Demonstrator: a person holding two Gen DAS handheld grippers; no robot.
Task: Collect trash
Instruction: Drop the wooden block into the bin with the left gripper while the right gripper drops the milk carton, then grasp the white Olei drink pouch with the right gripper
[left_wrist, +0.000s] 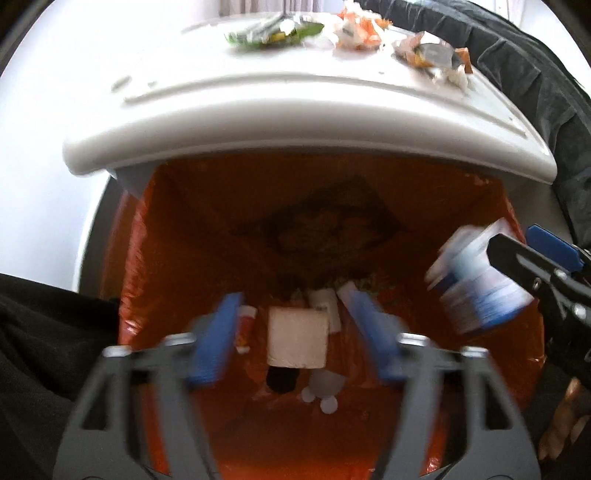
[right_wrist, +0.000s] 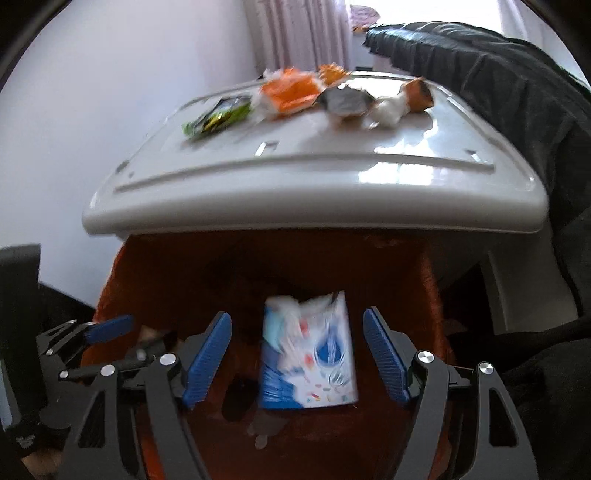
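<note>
Left wrist view: left gripper (left_wrist: 291, 339) is pointing down into an orange-lined bin (left_wrist: 177, 236), jaws standing wide w/ nothing between the blue pads (left_wrist: 216, 338). Below them a white square packet (left_wrist: 297, 338) is lying loose among other scraps on the bin floor, incl. a small red-and-white tube (left_wrist: 245, 326) just beside it & some white discs (left_wrist: 325, 387). At right, the right gripper (left_wrist: 517, 254) is showing only one black finger & a blue pad edge; a blue-and-white carton (left_wrist: 476, 280), blurred, is sitting over the bin mouth beside that finger.

Right wrist view: right gripper (right_wrist: 297, 354) is also aiming into the bin (right_wrist: 122, 280), jaws spread wide. The carton (right_wrist: 308, 352) is hanging between the pads (right_wrist: 208, 356), clear gaps on both sides, i.e. not pressed by either pad. The left gripper (right_wrist: 107, 328) is showing at lower left.

Both views: the bin's white lid (right_wrist: 314, 199) is standing open behind the mouth, w/ trash lying on it: green wrapper (right_wrist: 218, 116), orange wrapper (right_wrist: 291, 92), silver wrapper (right_wrist: 345, 101), crumpled white-and-orange piece (right_wrist: 404, 99). A dark cloth (right_wrist: 498, 74) is draping along the lid's right side.
</note>
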